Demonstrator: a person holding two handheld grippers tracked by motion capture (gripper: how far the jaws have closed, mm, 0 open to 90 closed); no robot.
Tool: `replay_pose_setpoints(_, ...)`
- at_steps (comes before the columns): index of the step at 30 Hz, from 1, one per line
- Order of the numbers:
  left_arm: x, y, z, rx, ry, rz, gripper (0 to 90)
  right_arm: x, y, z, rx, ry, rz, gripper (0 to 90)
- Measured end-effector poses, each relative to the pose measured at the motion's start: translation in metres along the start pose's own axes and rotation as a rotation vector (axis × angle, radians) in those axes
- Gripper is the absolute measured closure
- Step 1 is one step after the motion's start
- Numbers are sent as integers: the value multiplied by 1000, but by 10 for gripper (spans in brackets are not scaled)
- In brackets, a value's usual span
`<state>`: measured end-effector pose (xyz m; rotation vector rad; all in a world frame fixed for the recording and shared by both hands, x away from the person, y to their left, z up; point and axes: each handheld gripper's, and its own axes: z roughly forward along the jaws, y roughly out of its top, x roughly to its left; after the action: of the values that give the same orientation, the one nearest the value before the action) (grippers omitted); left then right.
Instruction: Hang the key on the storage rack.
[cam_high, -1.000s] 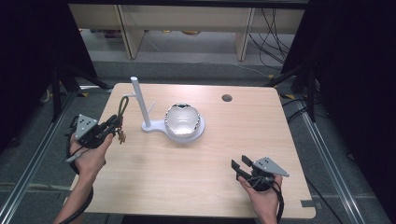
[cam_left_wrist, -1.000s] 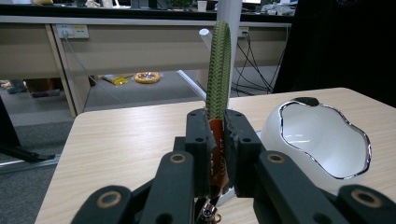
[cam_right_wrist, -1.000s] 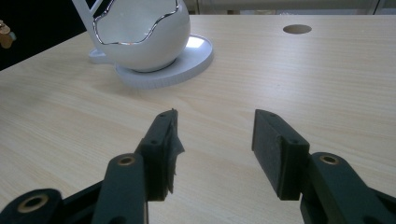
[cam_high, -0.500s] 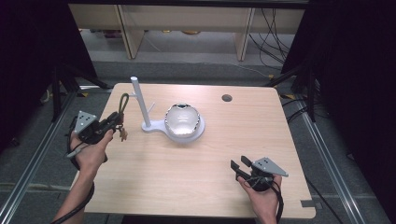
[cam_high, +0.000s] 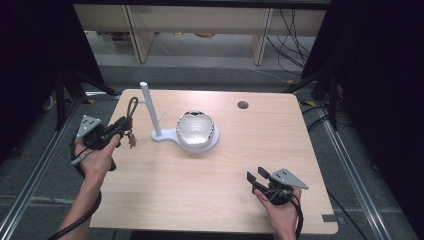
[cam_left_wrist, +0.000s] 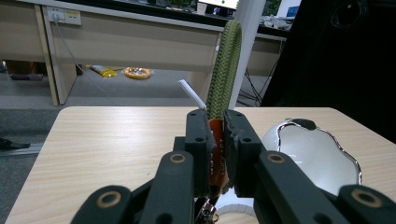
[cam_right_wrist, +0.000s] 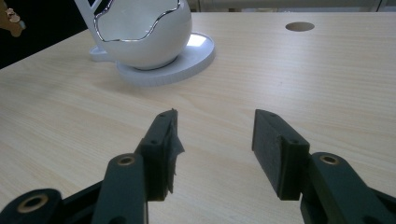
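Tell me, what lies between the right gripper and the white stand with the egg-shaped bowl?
Nothing: in the right gripper view, bare wooden table stretches from the right gripper to the white stand.

Even overhead light keeps the counter (cam_high: 200, 180) bright with faint shadows; surroundings fall black (the high view is soft), and glare streaks the white bowl (cam_right_wrist: 144, 32).

Orange tag (cam_left_wrist: 215, 154) mostly hidden between jaws; green cord (cam_left_wrist: 224, 70) cut off above; white post (cam_right_wrist: 95, 5) cropped at top edge.
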<state>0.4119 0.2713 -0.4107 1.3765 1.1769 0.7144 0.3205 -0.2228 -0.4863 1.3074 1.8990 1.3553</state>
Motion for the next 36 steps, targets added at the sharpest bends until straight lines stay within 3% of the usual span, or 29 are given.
replay_pose_setpoints(4, 0, 0, 0, -5, -2, -5, 806, 0, 0, 0, 3, 5, -2, 515)
replay_pose_setpoints(5, -1, 0, -1, -7, -2, -5, 805, 2, -1, 0, 12, 9, 34, 515)
replay_pose_setpoints(6, -1, 0, -3, -13, -5, -8, 806, 1, -1, 0, 7, 7, 14, 515)
replay_pose_setpoints(9, -2, 1, -9, -27, 5, 7, 806, -1, -1, 2, 2, 20, 14, 515)
replay_pose_setpoints(21, 2, 3, -11, -17, 116, 74, 806, 1, -1, 2, 6, 16, 5, 514)
replay_pose_setpoints(25, -3, 0, -7, 3, 124, 104, 805, 0, -1, 2, 7, 12, -10, 514)
replay_pose_setpoints(28, -8, -2, -4, 2, 127, 126, 805, 0, -1, 2, 2, 20, 19, 514)
replay_pose_setpoints(36, -20, -1, -3, -3, 140, 184, 804, 0, -1, 2, 1, 29, 17, 514)
